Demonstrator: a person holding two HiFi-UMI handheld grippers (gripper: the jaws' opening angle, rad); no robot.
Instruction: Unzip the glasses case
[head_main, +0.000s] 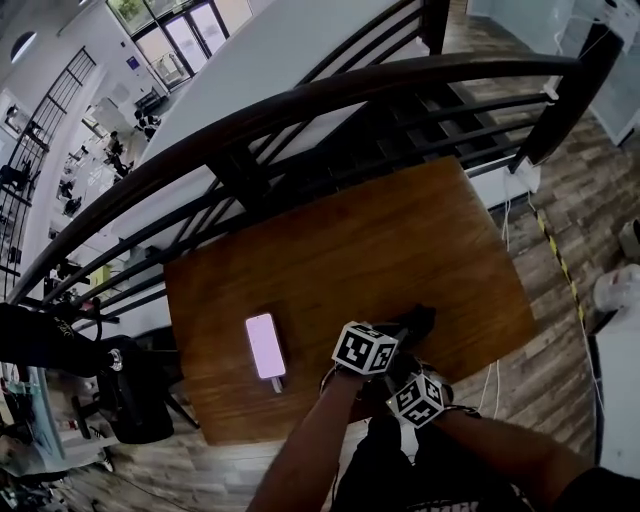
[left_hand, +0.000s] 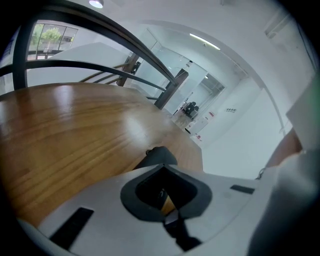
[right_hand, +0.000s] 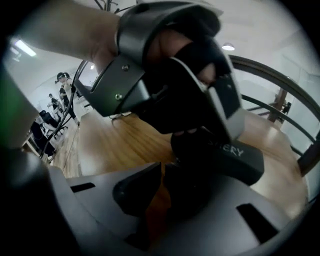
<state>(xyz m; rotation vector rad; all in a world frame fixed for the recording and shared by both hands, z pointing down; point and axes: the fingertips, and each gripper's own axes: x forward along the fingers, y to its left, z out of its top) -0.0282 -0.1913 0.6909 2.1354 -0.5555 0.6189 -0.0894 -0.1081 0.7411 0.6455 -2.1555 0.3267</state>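
Note:
The black glasses case (head_main: 416, 320) lies near the front edge of the wooden table (head_main: 350, 240). My left gripper (head_main: 398, 334) is shut on the case, and one rounded end of the case (left_hand: 157, 155) pokes out beyond its jaws in the left gripper view. My right gripper (head_main: 405, 366) comes in from the front. In the right gripper view its jaws (right_hand: 162, 172) are shut on a dark part at the near end of the case (right_hand: 225, 157), where the zipper pull sits. The left gripper's grey body (right_hand: 125, 85) and the hand that holds it fill the upper part of that view.
A phone (head_main: 265, 345) with a lit pink screen lies on the table to the left of the grippers. A dark metal railing (head_main: 300, 100) runs behind the table. White cables (head_main: 495, 380) hang at the right, and a black chair (head_main: 135, 395) stands at the left.

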